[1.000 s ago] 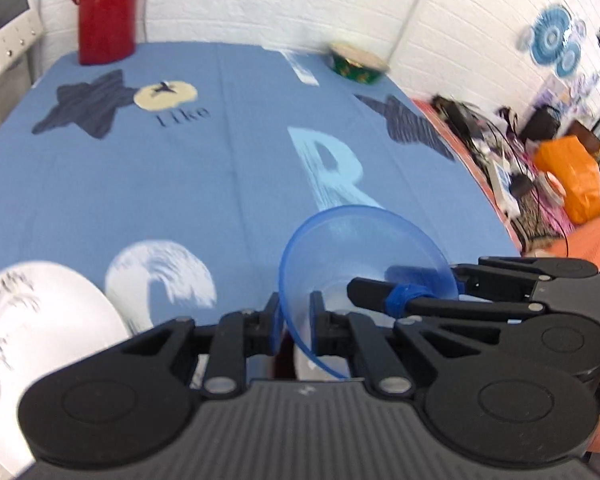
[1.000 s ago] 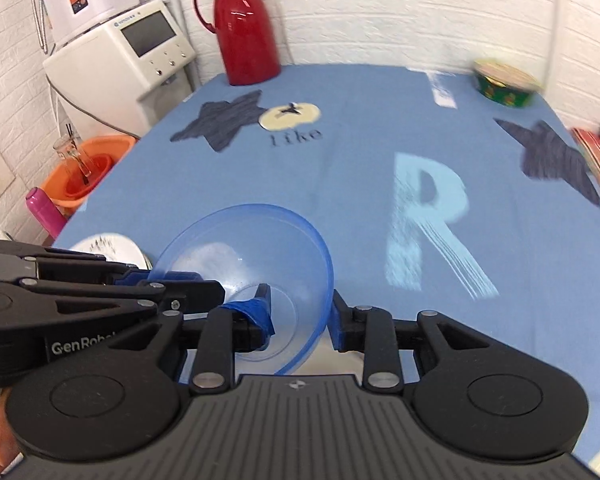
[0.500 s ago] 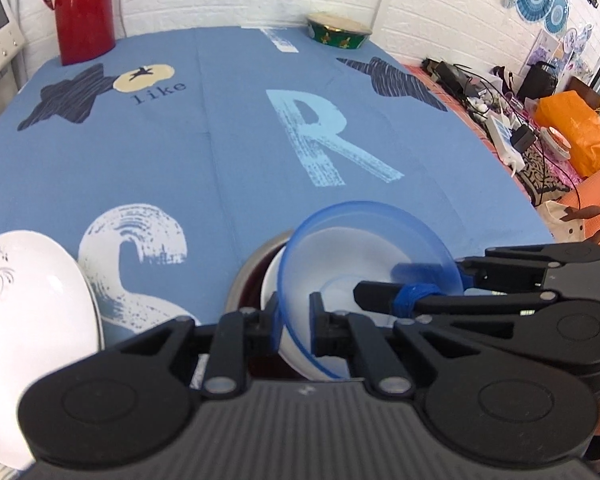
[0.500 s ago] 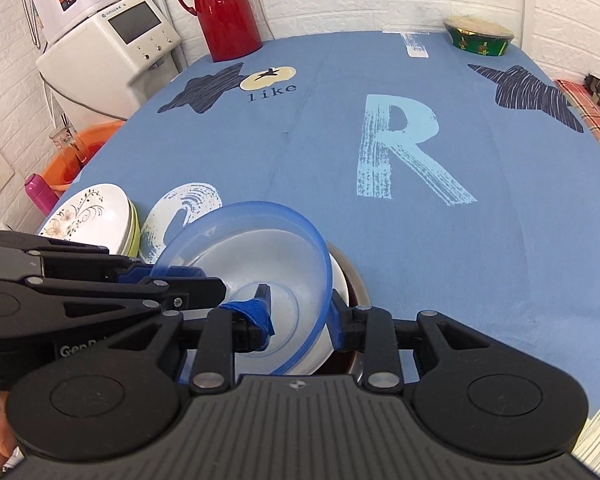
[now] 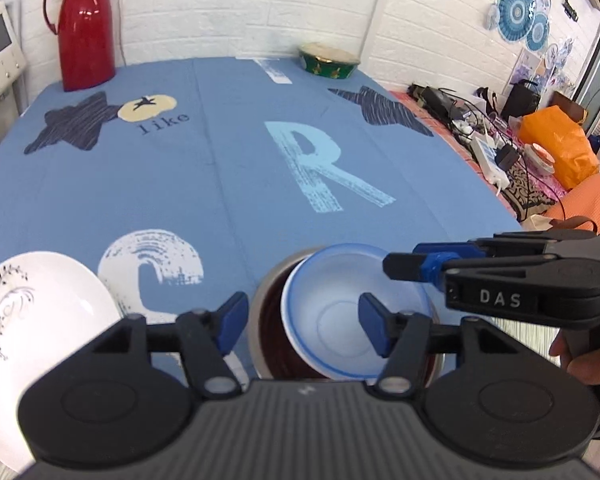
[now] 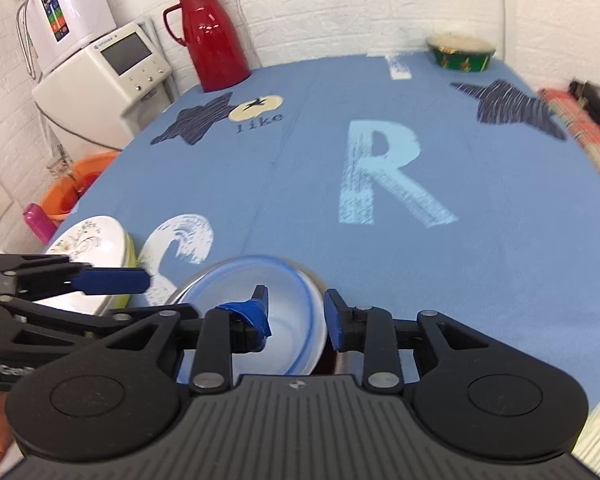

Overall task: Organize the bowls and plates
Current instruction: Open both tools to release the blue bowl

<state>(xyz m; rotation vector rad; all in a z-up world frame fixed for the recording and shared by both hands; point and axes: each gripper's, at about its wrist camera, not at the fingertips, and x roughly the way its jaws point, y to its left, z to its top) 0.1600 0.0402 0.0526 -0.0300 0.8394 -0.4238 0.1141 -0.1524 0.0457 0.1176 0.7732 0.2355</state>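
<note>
A clear blue bowl (image 5: 352,320) rests nested in a white bowl inside a dark metal-rimmed bowl (image 5: 272,332) at the near table edge; it also shows in the right wrist view (image 6: 284,312). My left gripper (image 5: 304,322) is open, its jaws apart above the stack and touching nothing. My right gripper (image 6: 296,312) is open too, over the blue bowl's right rim; it shows from the side in the left wrist view (image 5: 404,266). A white flowered plate (image 5: 32,320) lies at the near left, on a green-rimmed plate (image 6: 126,256).
The blue tablecloth (image 5: 236,160) covers the table. A red thermos (image 5: 84,28) stands at the far left and a green patterned bowl (image 5: 330,65) at the far right. A white appliance (image 6: 108,76) stands left of the table, and cables and bags (image 5: 520,132) lie beyond its right edge.
Both grippers have let go of the blue bowl, which has dropped into the stacked bowls. Both jaws opened and the grippers pulled up and back.
</note>
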